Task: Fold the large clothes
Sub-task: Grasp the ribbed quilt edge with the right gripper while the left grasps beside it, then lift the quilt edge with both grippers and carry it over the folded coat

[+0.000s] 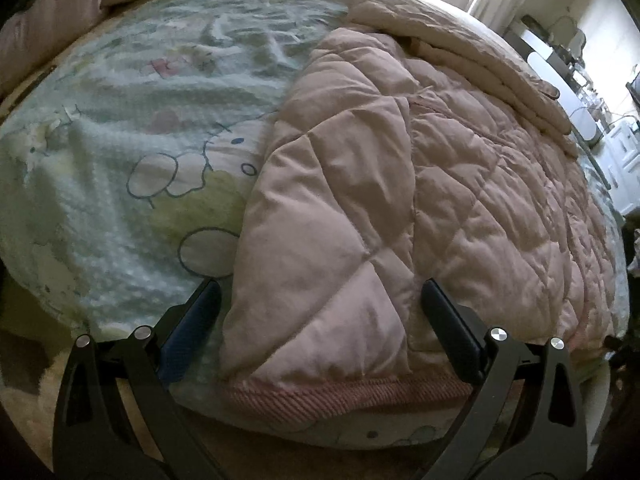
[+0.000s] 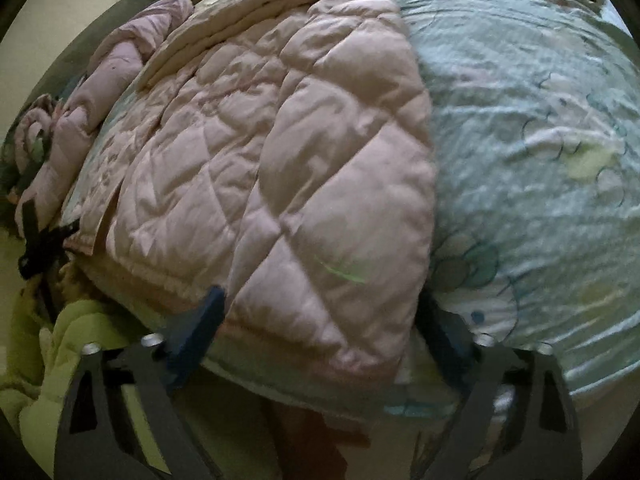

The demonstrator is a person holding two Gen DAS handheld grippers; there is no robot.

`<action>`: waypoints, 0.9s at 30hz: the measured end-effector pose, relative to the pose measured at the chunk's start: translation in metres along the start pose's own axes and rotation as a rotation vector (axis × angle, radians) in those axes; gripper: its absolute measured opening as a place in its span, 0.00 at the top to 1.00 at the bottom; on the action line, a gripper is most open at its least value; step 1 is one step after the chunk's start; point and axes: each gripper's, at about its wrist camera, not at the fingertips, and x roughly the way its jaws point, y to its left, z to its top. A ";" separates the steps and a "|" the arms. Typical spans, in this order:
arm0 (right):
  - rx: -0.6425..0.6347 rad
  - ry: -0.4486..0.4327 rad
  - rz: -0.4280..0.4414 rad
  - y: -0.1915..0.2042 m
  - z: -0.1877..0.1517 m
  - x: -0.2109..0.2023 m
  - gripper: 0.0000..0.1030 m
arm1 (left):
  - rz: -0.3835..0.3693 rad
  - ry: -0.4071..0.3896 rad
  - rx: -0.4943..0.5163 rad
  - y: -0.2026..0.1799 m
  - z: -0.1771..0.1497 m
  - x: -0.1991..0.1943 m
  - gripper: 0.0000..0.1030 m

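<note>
Lying near the bed [image 1: 120,208] edge, the puffy jacket [image 1: 360,220] looks light, soft, slippery; both grippers' jaws straddle its ribbed hem [image 1: 340,396], gaping, unclamped.

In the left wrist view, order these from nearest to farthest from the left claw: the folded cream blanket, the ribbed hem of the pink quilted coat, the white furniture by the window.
From the left claw:
1. ribbed hem of the pink quilted coat, just below, between the fingers.
2. folded cream blanket, beyond the coat, upper right.
3. white furniture, off the bed, far right.
</note>
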 end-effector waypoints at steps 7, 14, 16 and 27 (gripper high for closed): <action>-0.023 -0.044 0.054 -0.002 -0.006 -0.007 0.53 | -0.006 -0.001 -0.004 0.000 -0.001 -0.001 0.10; -0.088 -0.127 0.119 0.011 0.002 -0.031 0.78 | -0.080 -0.011 -0.025 0.000 -0.001 -0.007 0.38; -0.086 -0.152 0.145 0.012 0.006 -0.034 0.78 | -0.098 -0.019 -0.026 -0.001 0.000 -0.009 0.50; -0.112 -0.167 0.182 0.008 0.004 -0.030 0.83 | -0.135 -0.113 0.008 -0.017 0.012 -0.036 0.87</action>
